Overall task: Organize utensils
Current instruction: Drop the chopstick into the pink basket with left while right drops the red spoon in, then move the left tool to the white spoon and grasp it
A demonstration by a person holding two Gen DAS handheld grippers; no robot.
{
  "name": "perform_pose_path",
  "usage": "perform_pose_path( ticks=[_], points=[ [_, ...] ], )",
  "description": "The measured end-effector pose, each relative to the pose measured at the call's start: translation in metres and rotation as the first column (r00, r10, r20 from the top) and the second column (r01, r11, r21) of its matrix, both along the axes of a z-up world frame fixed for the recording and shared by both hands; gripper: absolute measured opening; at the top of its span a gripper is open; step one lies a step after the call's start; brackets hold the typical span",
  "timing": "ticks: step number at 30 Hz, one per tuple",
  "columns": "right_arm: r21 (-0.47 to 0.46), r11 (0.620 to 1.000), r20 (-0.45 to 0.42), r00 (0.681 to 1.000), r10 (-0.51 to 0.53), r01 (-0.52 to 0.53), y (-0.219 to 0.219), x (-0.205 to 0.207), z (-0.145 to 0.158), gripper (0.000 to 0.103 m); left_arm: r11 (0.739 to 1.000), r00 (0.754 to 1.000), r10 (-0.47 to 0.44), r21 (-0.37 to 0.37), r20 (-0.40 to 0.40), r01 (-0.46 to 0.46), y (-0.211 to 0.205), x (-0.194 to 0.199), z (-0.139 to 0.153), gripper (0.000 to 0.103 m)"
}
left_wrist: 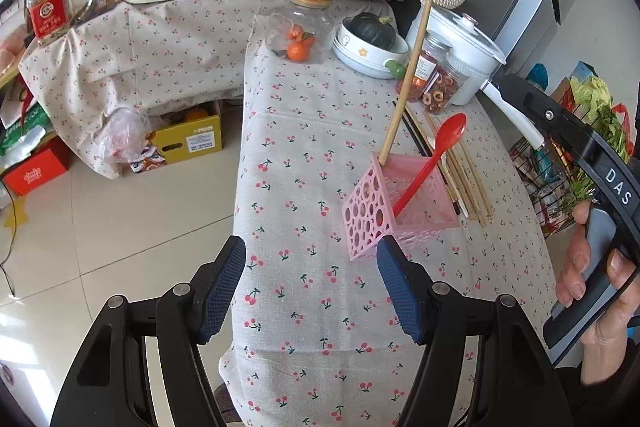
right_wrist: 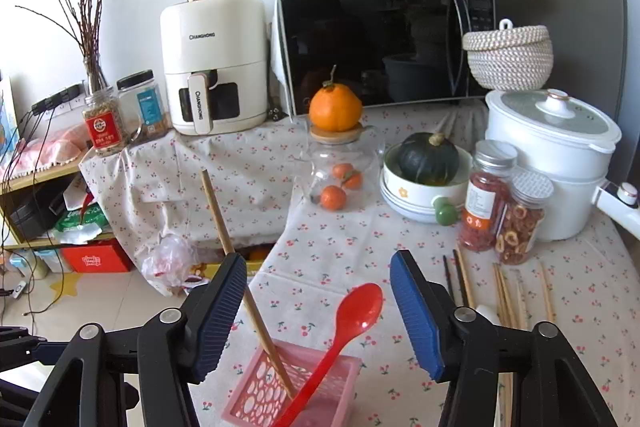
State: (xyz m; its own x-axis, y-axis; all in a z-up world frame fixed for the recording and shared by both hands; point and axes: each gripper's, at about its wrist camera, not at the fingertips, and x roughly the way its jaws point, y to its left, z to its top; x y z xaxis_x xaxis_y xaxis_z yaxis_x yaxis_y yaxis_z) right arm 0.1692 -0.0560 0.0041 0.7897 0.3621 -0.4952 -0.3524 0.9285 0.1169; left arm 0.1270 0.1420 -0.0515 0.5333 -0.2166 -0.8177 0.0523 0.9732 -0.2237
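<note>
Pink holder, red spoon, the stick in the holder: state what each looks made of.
Pink holder: seemingly moulded plastic, matte, with punched round holes in its walls.
Red spoon: probably plastic, glossy, with light glinting off the bowl.
Stick: likely wood or bamboo, pale tan, unvarnished; grain too fine to confirm.

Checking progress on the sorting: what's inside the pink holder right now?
The pink holder holds a red spoon and one wooden stick, both leaning. Its floor is mostly hidden by its walls.
</note>
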Motion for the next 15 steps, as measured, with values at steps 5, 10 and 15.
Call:
perform_pose_path(
  ticks=[5,10,15],
  points=[
    [0.036,0.999,-0.112,0.994,0.011,-0.007,-0.037,-0.008,0.011,0.078,0.999,0.999,-0.041,-0.006,0.010,0.041,-0.019,-0.008,0.007,0.071],
    [0.046,0.997,-0.169,0.984,-0.061,0.069,-0.088,-0.022,0.015,0.083,0.994,0.995,-0.102,-0.032,0.012,0.102,-0.049,-0.016,0.013,0.071],
    [0.007,0.983,-0.229,0.957,-0.178,0.184,-0.145,-0.030,0.010,0.086,0.983,0.981,-0.186,0.002,0.054,0.186,-0.096,-0.028,0.029,0.071]
  ],
)
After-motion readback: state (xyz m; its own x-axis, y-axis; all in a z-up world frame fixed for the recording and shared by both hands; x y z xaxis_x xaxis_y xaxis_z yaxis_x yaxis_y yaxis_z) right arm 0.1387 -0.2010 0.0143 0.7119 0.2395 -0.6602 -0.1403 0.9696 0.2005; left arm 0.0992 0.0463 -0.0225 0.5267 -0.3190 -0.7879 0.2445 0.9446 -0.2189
